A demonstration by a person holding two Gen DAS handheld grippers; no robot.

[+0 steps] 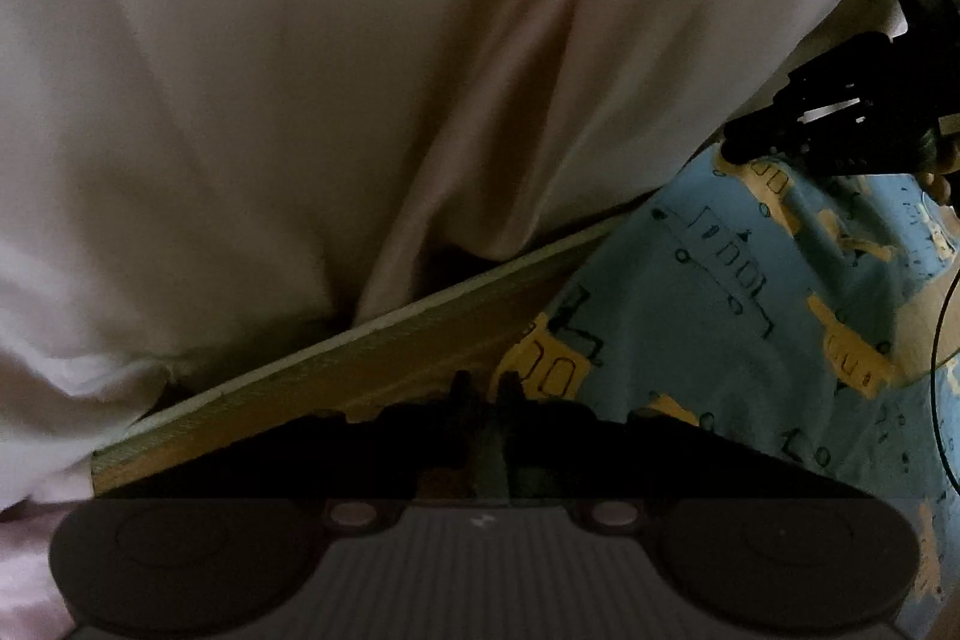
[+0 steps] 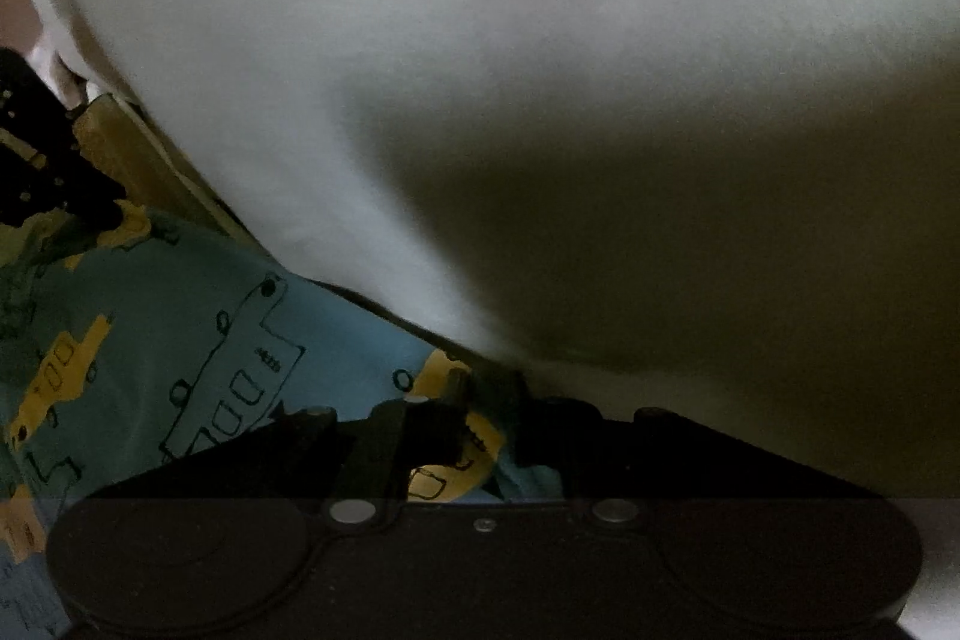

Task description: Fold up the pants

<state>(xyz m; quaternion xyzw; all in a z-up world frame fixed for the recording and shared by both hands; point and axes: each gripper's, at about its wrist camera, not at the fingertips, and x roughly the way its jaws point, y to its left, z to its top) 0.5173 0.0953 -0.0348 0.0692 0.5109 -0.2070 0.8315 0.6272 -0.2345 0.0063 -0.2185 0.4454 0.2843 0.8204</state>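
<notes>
Both of your grippers sit low over a wooden tabletop (image 1: 336,370), pointing toward your own body, and a pale shirt (image 1: 300,70) fills most of each view. The pants (image 1: 720,292) — light blue cloth printed with yellow vehicles and dark outline drawings — lie spread on the tabletop, reaching to its near edge by your shirt. In the left wrist view, your left gripper (image 1: 485,388) shows two dark fingers close together, with only a narrow gap between them; they point at the table edge just left of the pants, and you cannot tell from this view whether any cloth is pinched between them. The tabletop edge runs as a pale slanting strip across the view, with the pants to its right. At the far right of that view your right gripper (image 1: 744,148) appears as a dark shape touching the edge of the pants, with part of a hand (image 1: 939,178) behind it. In the right wrist view, the right gripper's fingers (image 2: 429,430) are held narrow with blue and yellow fabric between them — they are gripping the pants beside the shirt. The left gripper shows dark at the far left edge of that view, over the cloth.
</notes>
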